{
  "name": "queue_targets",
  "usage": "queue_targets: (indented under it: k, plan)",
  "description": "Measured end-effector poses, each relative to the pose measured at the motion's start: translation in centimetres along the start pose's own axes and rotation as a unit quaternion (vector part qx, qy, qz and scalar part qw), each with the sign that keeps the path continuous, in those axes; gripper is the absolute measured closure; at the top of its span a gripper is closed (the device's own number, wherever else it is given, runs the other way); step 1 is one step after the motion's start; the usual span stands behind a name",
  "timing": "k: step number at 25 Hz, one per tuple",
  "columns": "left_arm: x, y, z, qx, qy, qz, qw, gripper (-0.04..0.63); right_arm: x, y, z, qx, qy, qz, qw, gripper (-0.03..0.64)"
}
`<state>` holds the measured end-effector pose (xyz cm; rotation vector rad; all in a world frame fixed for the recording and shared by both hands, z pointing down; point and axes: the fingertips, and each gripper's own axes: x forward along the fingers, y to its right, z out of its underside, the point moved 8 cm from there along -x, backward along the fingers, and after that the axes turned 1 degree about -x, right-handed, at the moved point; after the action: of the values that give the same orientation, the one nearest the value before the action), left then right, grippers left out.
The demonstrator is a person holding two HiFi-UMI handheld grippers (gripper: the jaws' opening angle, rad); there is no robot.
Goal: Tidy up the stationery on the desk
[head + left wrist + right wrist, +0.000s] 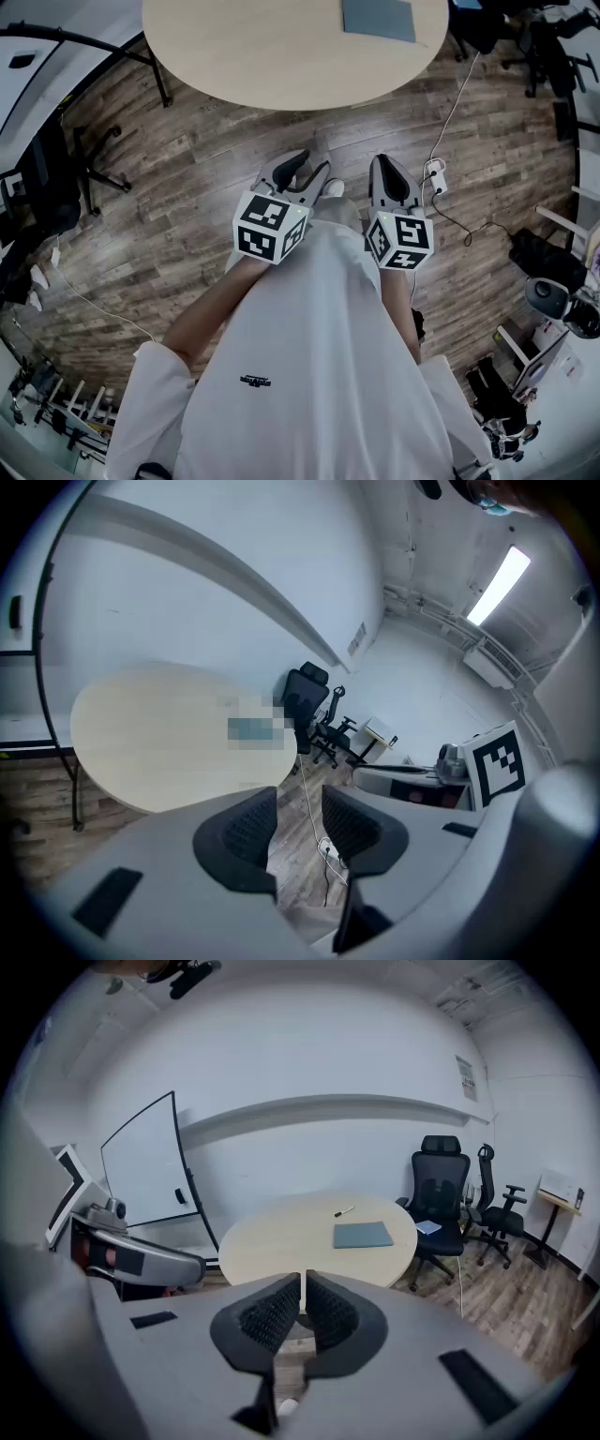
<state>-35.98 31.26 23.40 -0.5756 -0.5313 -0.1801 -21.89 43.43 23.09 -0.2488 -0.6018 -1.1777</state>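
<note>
A round beige table (281, 47) stands ahead of me on the wood floor. A grey notebook (378, 19) lies on its far right part, also seen as the grey notebook (363, 1235) in the right gripper view, with a small marker pen (344, 1211) just beyond it. Both grippers are held close to my body, well short of the table. My left gripper (305, 173) is open, with only floor showing between its jaws (298, 803). My right gripper (392, 178) is shut on nothing, its pads almost touching (303, 1288).
A white power strip (435, 178) and its cable lie on the floor right of my right gripper. Black office chairs (441, 1185) stand right of the table, one with a blue item (429, 1226) on its seat. A whiteboard (141, 1171) stands left of the table.
</note>
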Motion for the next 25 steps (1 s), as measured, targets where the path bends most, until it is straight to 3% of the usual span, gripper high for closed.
queue_targets:
  k: [4, 7, 13, 19, 25]
  plan:
    - [-0.6, 2.0, 0.1, 0.015, 0.006, 0.007, 0.9998, 0.433, -1.6, -0.3, 0.2, -0.003, 0.010, 0.001, 1.000, 0.571]
    - [-1.8, 3.0, 0.1, 0.021, 0.014, 0.009, 0.9996, 0.433, -3.2, -0.5, 0.5, 0.029, 0.028, -0.002, 0.999, 0.571]
    - [-2.1, 1.0, -1.0, 0.021, 0.033, 0.001, 0.9992, 0.433, -3.1, -0.3, -0.6, 0.045, 0.061, 0.006, 0.997, 0.571]
    - [-1.1, 0.3, -1.3, 0.015, 0.013, -0.003, 0.9998, 0.436, -1.7, 1.0, -0.5, 0.067, 0.032, -0.003, 0.997, 0.572]
    - [2.4, -1.4, -3.8, 0.007, 0.010, -0.032, 0.9994, 0.436, 3.1, 4.3, -3.0, 0.060, 0.023, -0.028, 0.998, 0.575]
